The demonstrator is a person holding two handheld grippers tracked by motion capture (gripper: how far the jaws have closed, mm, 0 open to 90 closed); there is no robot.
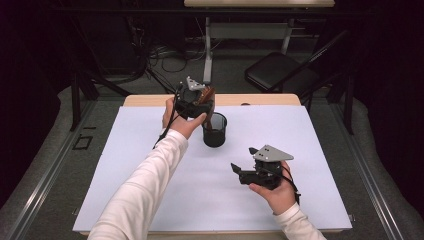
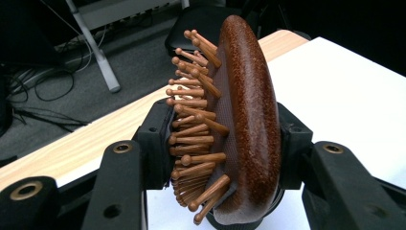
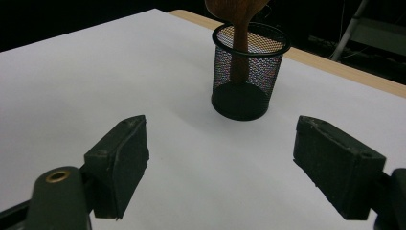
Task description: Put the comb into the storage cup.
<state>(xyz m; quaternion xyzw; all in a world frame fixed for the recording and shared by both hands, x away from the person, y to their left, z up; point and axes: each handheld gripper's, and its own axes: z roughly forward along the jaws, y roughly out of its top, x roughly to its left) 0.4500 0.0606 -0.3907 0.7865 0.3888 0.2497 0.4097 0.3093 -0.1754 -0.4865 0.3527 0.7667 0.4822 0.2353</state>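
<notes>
1. Dark room behind; high view has a wooden table (image 1: 150, 100) covered by a white sheet (image 1: 150, 150), with a black folding chair (image 1: 280, 70), a desk leg and loose cables on the floor beyond.
2. High view: black mesh pen cup (image 1: 215, 131) stands upright on the sheet, toward the far middle.
3. High view: left gripper (image 1: 200, 102) is held by the left hand (image 1: 182, 120) right above the cup, with a brown wooden hairbrush (image 1: 208, 95) in its jaws, head up top.
4. High view: right gripper (image 1: 242, 167) sits in the right hand (image 1: 277, 192) low over the sheet, nearer the person and to the right of the cup, well apart from it. Jaws are spread with nothing between. Grey three-cornered plate on top.
5. Left gripper view: jaws are clamped on the hairbrush head (image 2: 244, 129), one pad against the bristle side, the other on the rounded back. Wooden ball-tipped pins (image 2: 194, 143) stick out to the left. Table edge and floor cables behind.
6. Right gripper view: both black jaws are wide apart over bare white sheet, gripping nothing.
7. Right gripper view: mesh cup is ahead and between the jaws' line, upright. The brush handle (image 3: 239, 48) goes down inside it; whether the tip touches the bottom, can't tell.
</notes>
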